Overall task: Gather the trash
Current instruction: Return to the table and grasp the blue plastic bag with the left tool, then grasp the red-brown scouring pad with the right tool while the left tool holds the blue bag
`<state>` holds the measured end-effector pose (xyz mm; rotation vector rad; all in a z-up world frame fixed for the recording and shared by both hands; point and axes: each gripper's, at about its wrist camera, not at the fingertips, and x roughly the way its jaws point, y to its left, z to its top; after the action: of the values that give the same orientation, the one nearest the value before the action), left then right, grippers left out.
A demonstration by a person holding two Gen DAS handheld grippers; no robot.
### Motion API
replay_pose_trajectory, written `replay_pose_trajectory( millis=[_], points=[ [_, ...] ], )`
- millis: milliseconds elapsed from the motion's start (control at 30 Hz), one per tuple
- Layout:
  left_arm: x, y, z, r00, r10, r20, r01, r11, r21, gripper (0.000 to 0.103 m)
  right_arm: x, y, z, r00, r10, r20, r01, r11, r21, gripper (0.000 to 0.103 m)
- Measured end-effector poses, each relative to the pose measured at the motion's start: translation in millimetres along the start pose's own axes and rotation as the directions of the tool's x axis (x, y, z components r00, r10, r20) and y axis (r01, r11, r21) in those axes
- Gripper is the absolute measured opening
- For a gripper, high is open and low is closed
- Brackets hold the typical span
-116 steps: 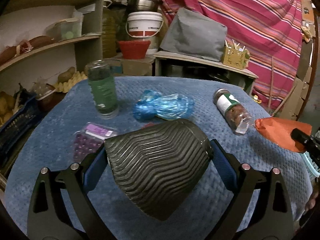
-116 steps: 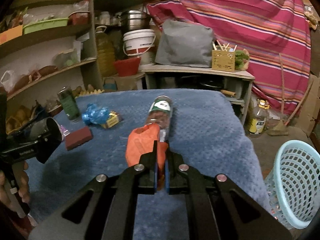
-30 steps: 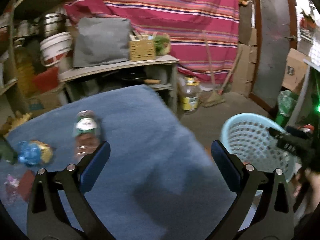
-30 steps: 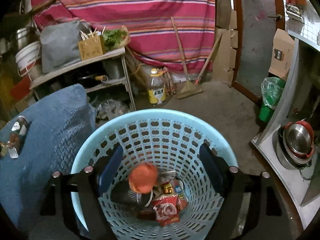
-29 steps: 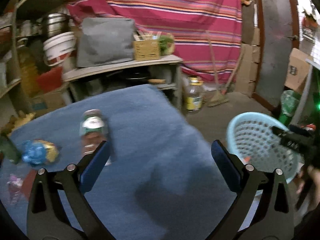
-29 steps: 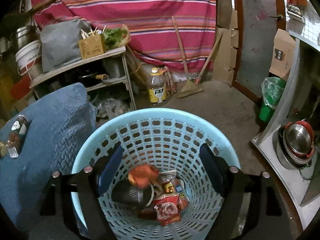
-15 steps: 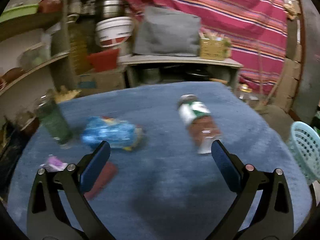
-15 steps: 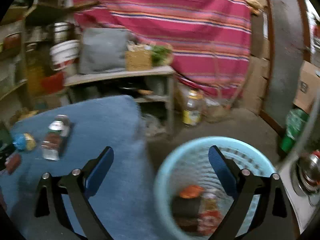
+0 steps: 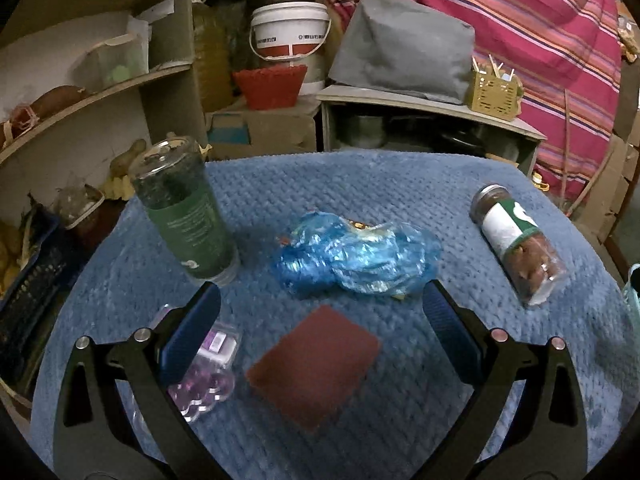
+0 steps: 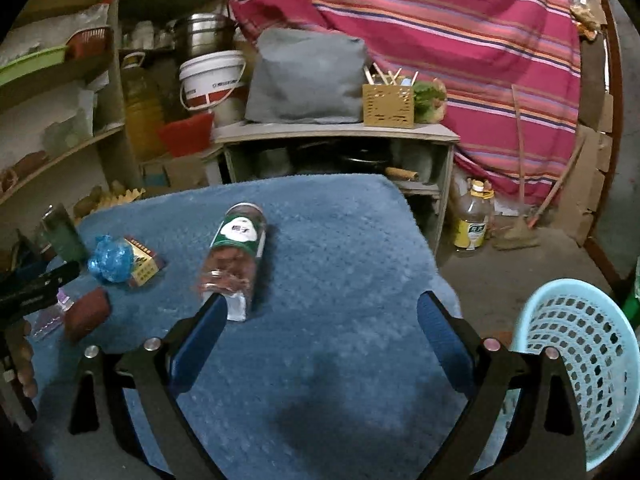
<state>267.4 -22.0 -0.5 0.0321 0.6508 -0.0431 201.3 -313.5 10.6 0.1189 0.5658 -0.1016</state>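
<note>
only right view shows basket point(image 10: 580, 364) beside table point(image 10: 320, 360)

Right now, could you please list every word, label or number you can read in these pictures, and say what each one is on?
None can be read for certain.
White bucket: a line of dark print, too small to read.
Lying jar: characters on its white and green label, blurred.
Upright green jar: faint print, unreadable.
Yellow-labelled bottle on the floor: label blurred.
</note>
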Motion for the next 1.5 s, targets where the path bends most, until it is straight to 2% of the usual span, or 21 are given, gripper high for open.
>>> replay_pose_trajectory(
  millis=[233, 333, 433, 500, 633, 700, 800, 1133, 1500],
  points=[
    [35.6, 3.8, 7.6, 0.999, -0.011, -0.047, 0.011, 1.0, 0.003, 0.097, 25.4, 12.2, 2.4, 1.0, 0.004, -0.027, -0.004, 1.0, -0.012, 0.094],
    [51.9, 3.9, 12.8, 0.997, -0.023, -0.068, 0.023, 1.0, 0.003, 0.092, 30.6, 13.5, 4.9, 0.999, -0.006, -0.031, 0.005, 1.0, -0.016, 0.094],
    [64.2, 4.2, 14.5, 0.995, -0.05, -0.09, 0.049, 0.999, -0.009, 0.08, 38.8, 12.9, 6.9, 0.999, -0.001, -0.042, 0.001, 1.0, 0.003, 0.094],
    [72.0, 3.3, 12.3, 0.991, -0.065, -0.118, 0.065, 0.998, -0.002, 0.064, 43.1, 13.4, 6.6, 0.999, -0.003, -0.05, 0.003, 1.0, 0.004, 0.094],
    [74.5, 1.3, 8.9, 0.992, -0.041, -0.12, 0.045, 0.999, 0.031, 0.052, 48.5, 19.9, 5.1, 0.998, 0.002, -0.057, -0.002, 1.0, 0.001, 0.094],
    [71.0, 1.1, 7.8, 0.993, -0.032, -0.114, 0.036, 0.999, 0.041, 0.04, 49.2, 26.7, 4.8, 0.998, 0.005, -0.056, -0.006, 1.0, -0.008, 0.094],
    [63.5, 5.1, 5.6, 0.994, -0.029, -0.107, 0.033, 0.999, 0.031, 0.033, 49.1, 40.9, 3.4, 0.998, 0.018, -0.057, -0.02, 1.0, -0.023, 0.094],
    [15.1, 36.2, -10.4, 0.998, 0.036, -0.046, -0.035, 0.999, 0.033, 0.03, 35.1, 111.4, -6.1, 0.994, 0.092, -0.053, -0.097, 0.989, -0.113, 0.094],
    [-34.0, 103.0, -44.7, 0.995, 0.102, -0.007, -0.102, 0.994, 0.032, 0.03, 14.2, 173.1, -23.1, 0.987, 0.149, -0.066, -0.158, 0.973, -0.169, 0.098]
  ],
)
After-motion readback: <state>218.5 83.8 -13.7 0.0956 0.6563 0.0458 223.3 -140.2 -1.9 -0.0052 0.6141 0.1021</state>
